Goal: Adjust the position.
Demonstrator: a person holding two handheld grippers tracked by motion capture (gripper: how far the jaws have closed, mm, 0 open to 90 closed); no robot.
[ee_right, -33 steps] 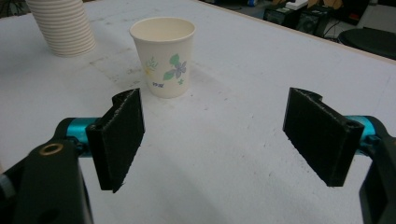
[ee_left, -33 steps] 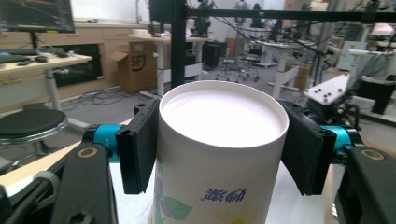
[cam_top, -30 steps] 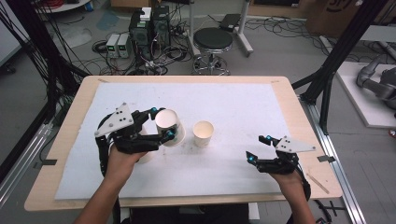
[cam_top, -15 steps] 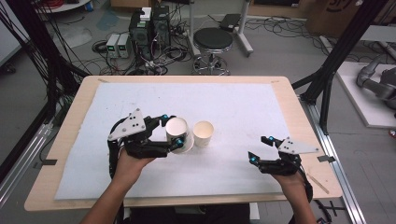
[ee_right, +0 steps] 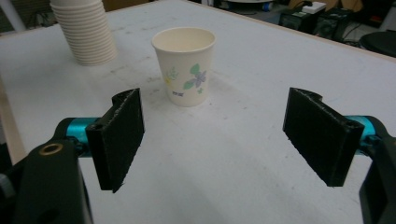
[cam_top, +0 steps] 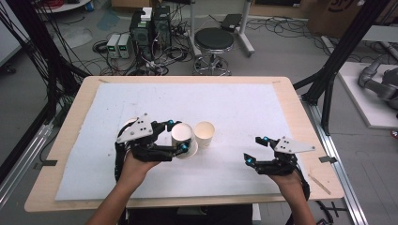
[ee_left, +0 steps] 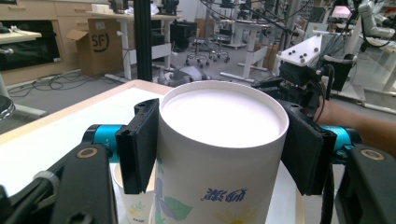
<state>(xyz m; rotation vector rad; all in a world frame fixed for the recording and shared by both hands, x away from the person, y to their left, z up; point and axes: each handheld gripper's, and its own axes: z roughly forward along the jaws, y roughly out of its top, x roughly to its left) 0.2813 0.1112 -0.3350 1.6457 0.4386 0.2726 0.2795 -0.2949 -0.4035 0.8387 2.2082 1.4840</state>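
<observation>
My left gripper is shut on a white paper cup with a flower print, held tilted just left of a second, upright cup on the white mat. In the left gripper view the black pads press on both sides of the held cup, and the rim of the other cup shows low beside it. My right gripper hovers open near the front right of the mat. In the right gripper view, the jaws of the right gripper stand wide apart around bare mat, with the upright cup beyond them.
A stack of paper cups stands on the mat behind the upright cup. The white mat covers a wooden table. Beyond the far edge are a stool and floor cables. A thin stick lies near the table's front right corner.
My left gripper has carried its cup to the right and down, close beside the upright cup. The right gripper has stayed where it was.
</observation>
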